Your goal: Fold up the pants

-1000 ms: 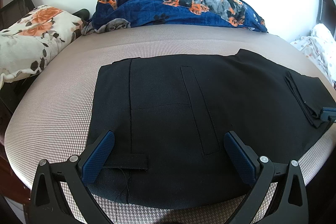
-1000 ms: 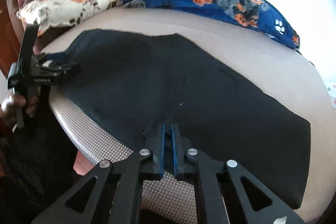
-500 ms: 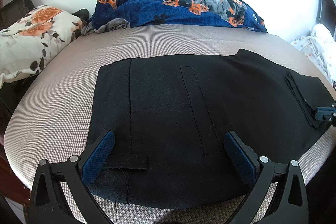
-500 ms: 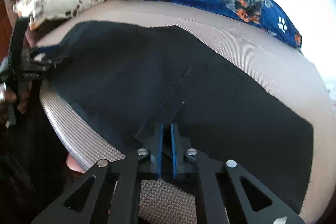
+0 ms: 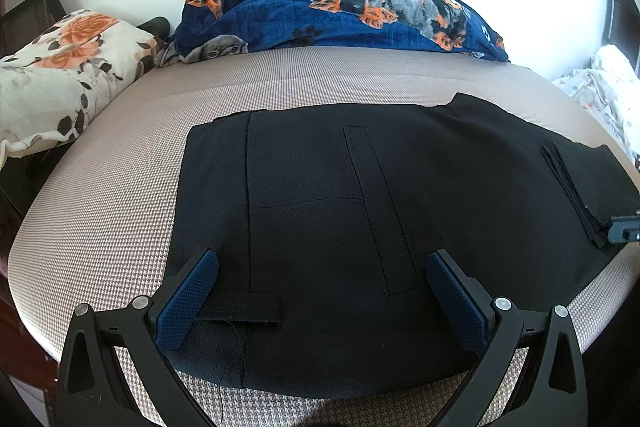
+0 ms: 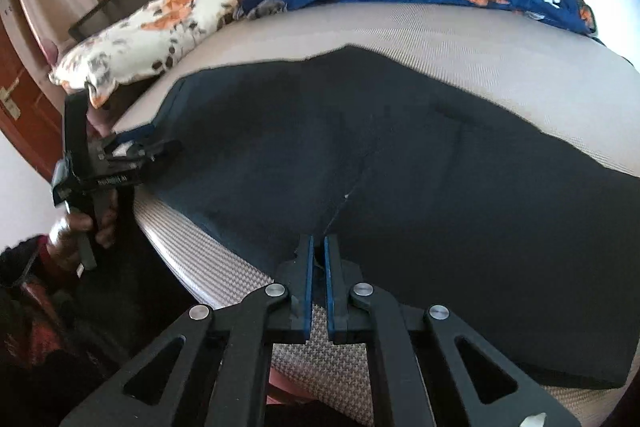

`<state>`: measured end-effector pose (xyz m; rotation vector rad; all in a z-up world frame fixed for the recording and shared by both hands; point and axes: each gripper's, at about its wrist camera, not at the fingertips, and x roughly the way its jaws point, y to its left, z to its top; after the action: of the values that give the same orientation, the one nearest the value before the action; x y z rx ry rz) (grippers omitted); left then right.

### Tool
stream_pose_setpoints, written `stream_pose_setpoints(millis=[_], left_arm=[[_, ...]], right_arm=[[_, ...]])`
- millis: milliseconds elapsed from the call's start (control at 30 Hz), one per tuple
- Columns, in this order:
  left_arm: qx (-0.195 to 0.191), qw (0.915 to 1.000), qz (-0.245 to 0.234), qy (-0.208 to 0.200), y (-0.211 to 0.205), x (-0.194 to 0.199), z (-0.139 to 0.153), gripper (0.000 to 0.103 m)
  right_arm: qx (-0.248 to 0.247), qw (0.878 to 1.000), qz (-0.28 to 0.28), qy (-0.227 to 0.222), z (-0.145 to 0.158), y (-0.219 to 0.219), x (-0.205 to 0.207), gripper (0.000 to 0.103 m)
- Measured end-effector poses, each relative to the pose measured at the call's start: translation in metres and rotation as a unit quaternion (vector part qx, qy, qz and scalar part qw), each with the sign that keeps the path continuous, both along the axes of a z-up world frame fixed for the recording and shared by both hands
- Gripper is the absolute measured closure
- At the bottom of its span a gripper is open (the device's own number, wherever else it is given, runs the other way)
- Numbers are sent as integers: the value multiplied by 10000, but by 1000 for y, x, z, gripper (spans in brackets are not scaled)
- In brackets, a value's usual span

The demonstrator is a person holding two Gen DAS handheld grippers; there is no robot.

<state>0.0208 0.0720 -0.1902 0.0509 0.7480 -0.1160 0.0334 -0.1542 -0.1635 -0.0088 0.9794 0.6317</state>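
Your right gripper (image 6: 317,247) is pinched shut on the near edge of the black woven pants (image 5: 360,211), at 6 o'clock in its own view, likely to lift that edge for a fold. Your left gripper (image 5: 322,291) has its blue pads (image 5: 188,299) spread wide over the waistband end, touching nothing, probably waiting to grab. The pants lie flat across the beige houndstooth mattress (image 5: 120,187). At 12 o'clock sits a blue dog-print blanket (image 5: 340,15), at 10 a floral pillow (image 5: 60,67). No containers in view.

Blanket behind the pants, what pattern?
Blanket: blue with dogs and paw prints, clearest in the left wrist view.
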Motion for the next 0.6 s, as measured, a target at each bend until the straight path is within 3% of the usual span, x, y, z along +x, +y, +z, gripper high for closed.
stream_pose_setpoints(millis=[100, 200, 267, 433, 500, 567, 600], left_arm=[[3, 10000, 1, -3, 0, 0, 0, 0], [-7, 10000, -10, -1, 1, 0, 0, 0], [-40, 10000, -81, 15, -1, 0, 1, 0], [-526, 9981, -174, -268, 20, -15, 30, 0], [-596, 9980, -9, -227, 38, -17, 44, 0], [-747, 9968, 276, -57, 63, -18, 52, 0], [-897, 9953, 369, 5, 76, -18, 53, 0]], right_arm=[[-142, 9994, 282, 112, -5, 10, -1, 97], [4, 9995, 240, 198, -4, 7, 2, 97], [98, 9996, 231, 132, -2, 4, -1, 92], [581, 9973, 380, -239, 23, 2, -17, 90], [811, 9952, 421, -363, 34, 4, -21, 79], [1058, 9926, 414, -433, 40, 6, -21, 62], [1142, 9918, 374, -432, 40, 8, -20, 61]])
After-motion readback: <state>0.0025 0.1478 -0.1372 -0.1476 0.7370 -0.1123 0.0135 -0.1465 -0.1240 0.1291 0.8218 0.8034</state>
